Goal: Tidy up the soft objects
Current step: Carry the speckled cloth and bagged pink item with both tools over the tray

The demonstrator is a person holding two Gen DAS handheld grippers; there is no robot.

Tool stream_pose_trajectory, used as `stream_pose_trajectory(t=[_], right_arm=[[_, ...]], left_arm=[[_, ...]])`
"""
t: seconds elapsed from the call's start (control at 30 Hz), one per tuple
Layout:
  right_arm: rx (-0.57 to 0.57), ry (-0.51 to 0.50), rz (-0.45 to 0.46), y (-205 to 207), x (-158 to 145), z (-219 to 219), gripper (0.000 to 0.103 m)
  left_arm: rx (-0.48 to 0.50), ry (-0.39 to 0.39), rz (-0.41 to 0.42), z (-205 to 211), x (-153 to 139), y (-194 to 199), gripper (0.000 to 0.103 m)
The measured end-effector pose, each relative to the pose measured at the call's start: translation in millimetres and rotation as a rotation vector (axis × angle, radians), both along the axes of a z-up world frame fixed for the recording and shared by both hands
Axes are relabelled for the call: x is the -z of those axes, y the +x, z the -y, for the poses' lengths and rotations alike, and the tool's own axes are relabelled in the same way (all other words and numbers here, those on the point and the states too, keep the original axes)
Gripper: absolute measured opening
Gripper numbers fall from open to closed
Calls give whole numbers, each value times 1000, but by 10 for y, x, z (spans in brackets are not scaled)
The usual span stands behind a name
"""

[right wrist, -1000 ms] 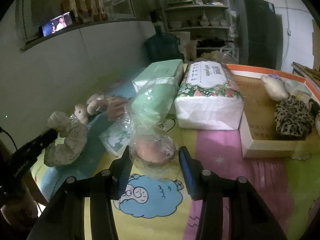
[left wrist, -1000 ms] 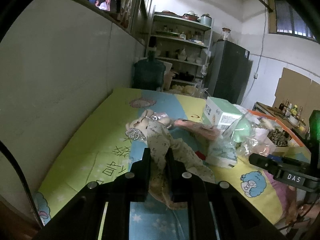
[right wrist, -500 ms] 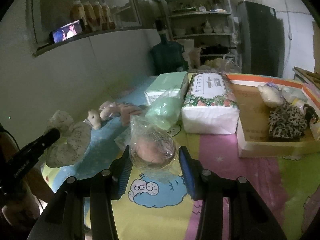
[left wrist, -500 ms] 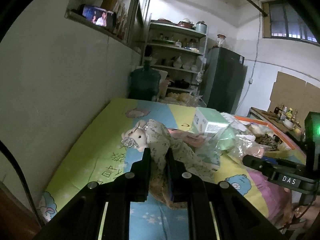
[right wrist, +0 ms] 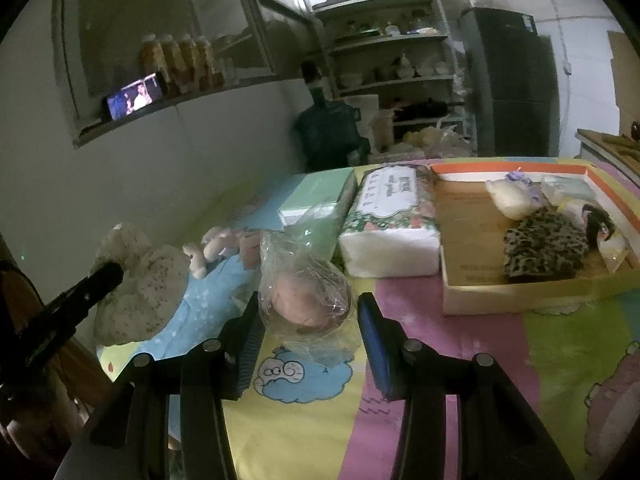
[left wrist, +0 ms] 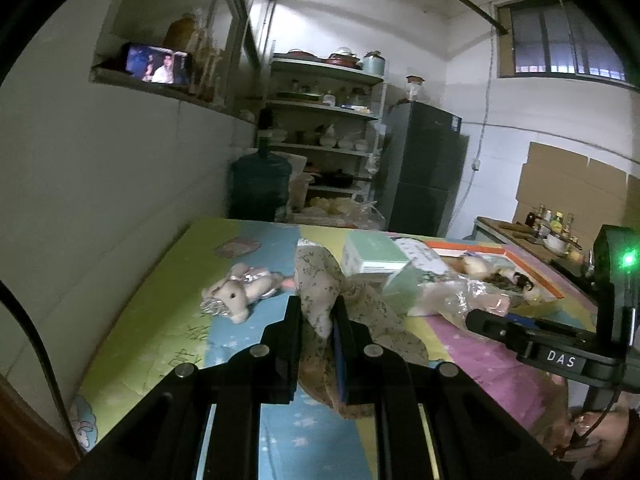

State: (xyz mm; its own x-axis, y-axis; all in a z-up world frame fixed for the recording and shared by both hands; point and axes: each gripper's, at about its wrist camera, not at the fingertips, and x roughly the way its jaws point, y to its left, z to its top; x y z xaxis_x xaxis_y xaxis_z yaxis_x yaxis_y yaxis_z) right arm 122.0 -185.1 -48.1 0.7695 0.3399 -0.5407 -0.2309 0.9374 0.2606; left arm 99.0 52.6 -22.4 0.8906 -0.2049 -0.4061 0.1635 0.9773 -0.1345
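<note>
step: both hands carry a soft thing above the table [right wrist: 460, 364]; my judgement is that each goes to the box [right wrist: 520, 292] at the right of the right wrist view
how to do it well: bring each load over the box rim before letting go, lower until it rests beside the things already inside, and set them down one at a time so the two tools do not meet
left gripper [left wrist: 316, 322]: jaws pressed almost together, pinching the floral cloth [left wrist: 320, 300] at lower centre of the left wrist view; the cloth hangs off the table
plush toy [left wrist: 240, 292]: lies on the table left of centre, apart from the cloth
right gripper [right wrist: 308, 322]: jaws partly spread, pinching a pink ball in a clear bag [right wrist: 306, 296] at centre, lifted off the table
</note>
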Motion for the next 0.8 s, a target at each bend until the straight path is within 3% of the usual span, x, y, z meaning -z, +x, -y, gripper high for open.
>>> stream_pose_trajectory(t=[0.8], right_arm=[[177,50,89,-225,-268,853,48]], left_arm=[[172,-24,63,945,-331,209,14]])
